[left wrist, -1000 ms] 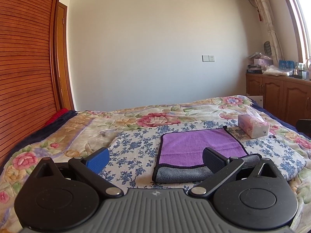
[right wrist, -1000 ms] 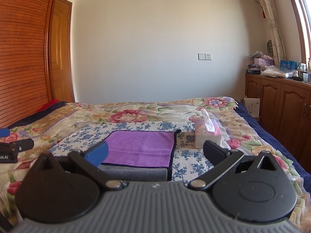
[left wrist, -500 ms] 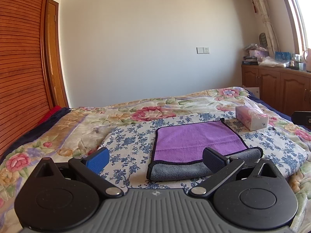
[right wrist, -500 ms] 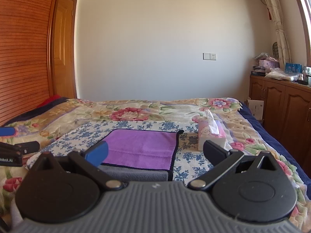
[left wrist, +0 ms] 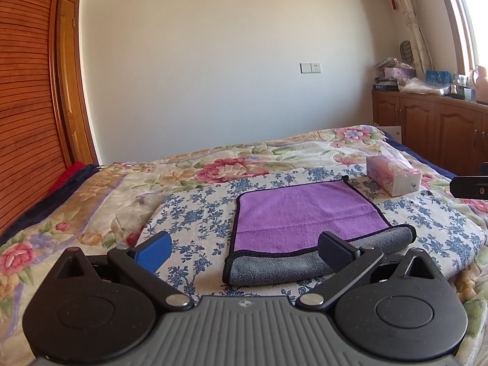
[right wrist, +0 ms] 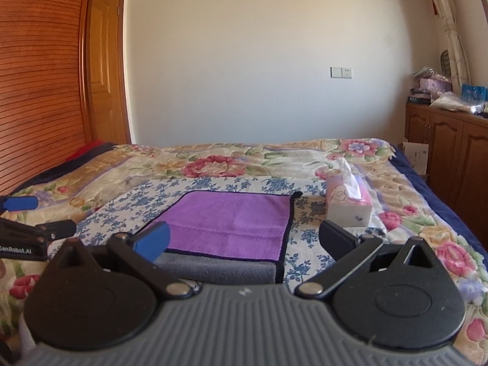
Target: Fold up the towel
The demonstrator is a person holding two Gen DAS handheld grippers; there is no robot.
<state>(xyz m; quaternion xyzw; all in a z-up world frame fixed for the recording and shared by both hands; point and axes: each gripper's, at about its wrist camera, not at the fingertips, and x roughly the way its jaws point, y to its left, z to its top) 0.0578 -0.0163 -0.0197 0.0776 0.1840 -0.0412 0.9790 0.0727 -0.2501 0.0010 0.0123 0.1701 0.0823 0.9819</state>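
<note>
Your two tools have backed away and risen a little since a second ago, so the purple towel (left wrist: 305,213), already folded with its gray roll at the near edge, lies flat on the bed (left wrist: 100,201) while your left tool (left wrist: 244,251) and right tool (right wrist: 244,239) hang wide and hold nothing

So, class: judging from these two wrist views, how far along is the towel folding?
Done: the towel lies on the bed folded over once, grey underside rolled at its near edge. In hand: nothing; left gripper and right gripper are open. Left: probably further folds.
</note>
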